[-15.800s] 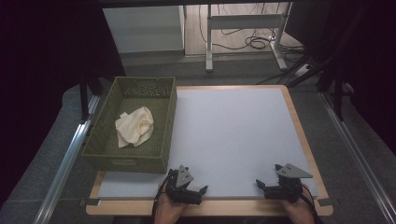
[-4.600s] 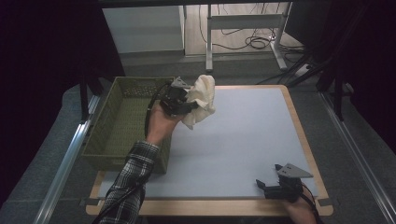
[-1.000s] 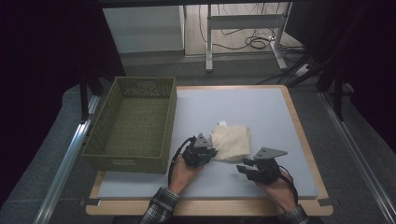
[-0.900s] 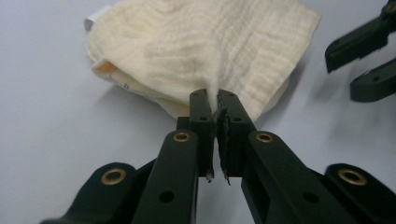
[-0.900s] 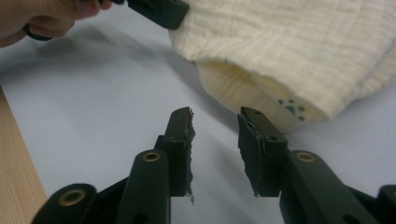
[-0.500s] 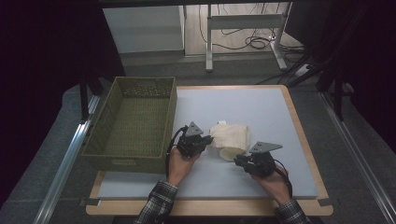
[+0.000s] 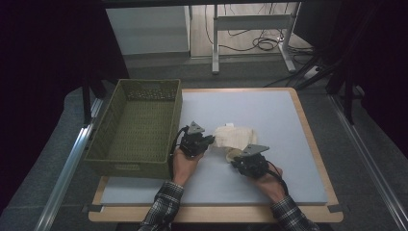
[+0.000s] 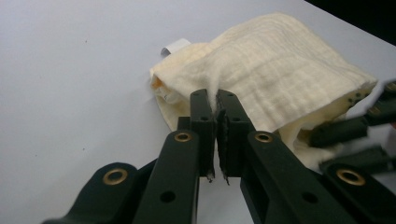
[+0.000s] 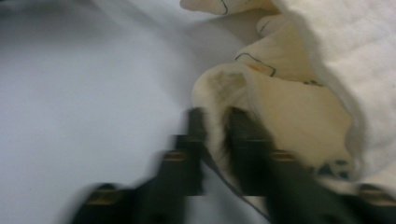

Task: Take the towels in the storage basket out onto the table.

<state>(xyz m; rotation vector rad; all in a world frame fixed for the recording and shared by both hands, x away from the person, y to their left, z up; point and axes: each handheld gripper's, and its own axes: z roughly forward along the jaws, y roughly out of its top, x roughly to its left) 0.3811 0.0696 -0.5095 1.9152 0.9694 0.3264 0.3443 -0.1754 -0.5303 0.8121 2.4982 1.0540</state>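
High view | cloth [image 7: 234, 138] on worktop [image 7: 269, 110] centre, long axis 9–3 | left claw [image 7: 210, 139] pinching its 9 o'clock edge | right claw [image 7: 234, 158] pinching its 6 o'clock fold.

High view dim, dark edges; right gripper view motion-blurred; left gripper view sharp.

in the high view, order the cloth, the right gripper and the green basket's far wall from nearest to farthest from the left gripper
1. Cloth: pinched in the left gripper, just right of it.
2. Right gripper: right and nearer the person, at the cloth's near edge.
3. Basket's far wall: left, towards the table's far side.
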